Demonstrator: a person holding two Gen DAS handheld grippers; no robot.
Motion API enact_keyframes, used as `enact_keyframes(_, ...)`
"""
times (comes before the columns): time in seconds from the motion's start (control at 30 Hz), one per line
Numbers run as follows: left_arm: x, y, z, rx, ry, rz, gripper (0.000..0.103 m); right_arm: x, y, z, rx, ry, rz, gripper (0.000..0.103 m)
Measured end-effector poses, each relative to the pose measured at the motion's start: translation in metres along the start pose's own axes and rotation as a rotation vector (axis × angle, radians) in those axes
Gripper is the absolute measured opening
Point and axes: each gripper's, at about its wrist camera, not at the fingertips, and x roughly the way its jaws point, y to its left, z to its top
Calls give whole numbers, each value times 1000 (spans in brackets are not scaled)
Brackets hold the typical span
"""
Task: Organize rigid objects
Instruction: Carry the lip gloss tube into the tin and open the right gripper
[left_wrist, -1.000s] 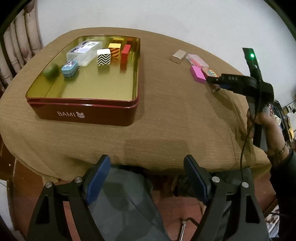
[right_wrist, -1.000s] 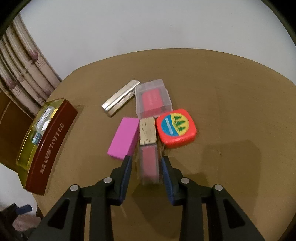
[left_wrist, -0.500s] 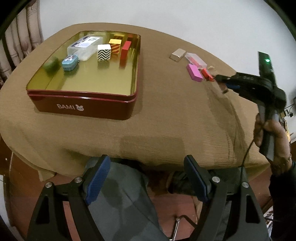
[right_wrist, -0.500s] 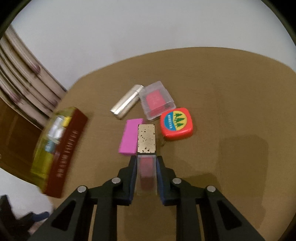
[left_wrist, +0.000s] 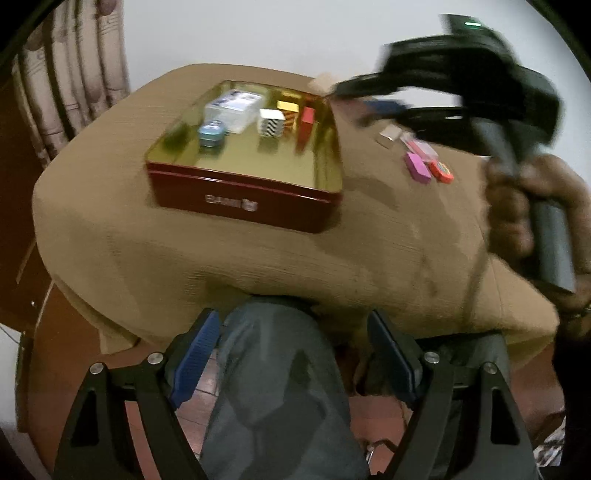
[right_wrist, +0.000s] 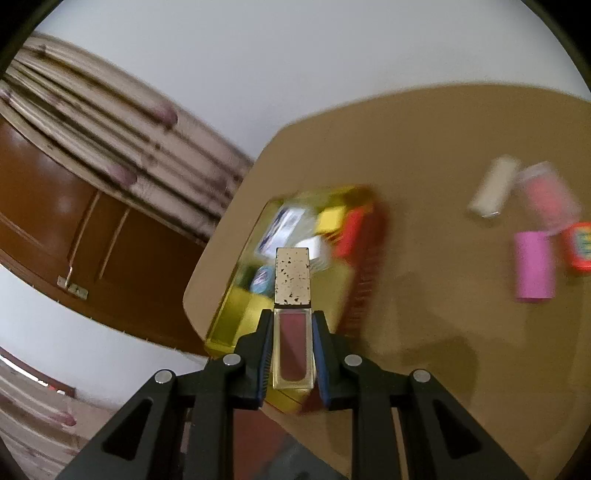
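Lipstick tube (right_wrist: 293, 314), clamped in the right gripper (right_wrist: 293, 352) jaws, has left the tabletop (right_wrist: 424, 295) and now hangs over the red tin (left_wrist: 243, 201); release comes next. Left gripper (left_wrist: 295, 360) jaws stand apart, empty.

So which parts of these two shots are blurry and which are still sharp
Left wrist view: the right gripper and the hand holding it are smeared by motion, and the tin logo is unreadable. Right wrist view: the lip gloss tube between the fingers is crisp, while the tin and pink block streak. Both views bend at the fisheye edges.
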Motion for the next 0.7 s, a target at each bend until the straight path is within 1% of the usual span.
enact_keyframes(0.07,-4,7,0,-8,-21,17,79,26,9,3,0,39,-21,20)
enact_keyframes(0.13,-6,13,2,-20,-44,34,80,55,13,5,16,66,-60,20)
enact_keyframes(0.23,-4,18,3,-29,-46,39,81,82,15,10,57,83,-116,20)
enact_keyframes(0.3,-2,22,3,-38,-37,35,81,88,21,11,46,67,-153,20)
enact_keyframes(0.4,2,26,4,-52,-18,15,81,101,24,17,75,82,-172,20)
enact_keyframes(0.47,5,29,6,-56,-12,13,81,97,24,14,83,93,-181,20)
enact_keyframes(0.53,6,31,7,-62,-4,11,81,105,26,13,97,97,-200,21)
enact_keyframes(0.6,5,33,7,-70,-2,7,81,111,25,14,115,99,-190,24)
enact_keyframes(0.67,4,32,5,-75,-1,6,81,117,29,14,112,92,-198,24)
enact_keyframes(0.7,4,32,5,-76,0,8,81,118,32,14,106,91,-187,25)
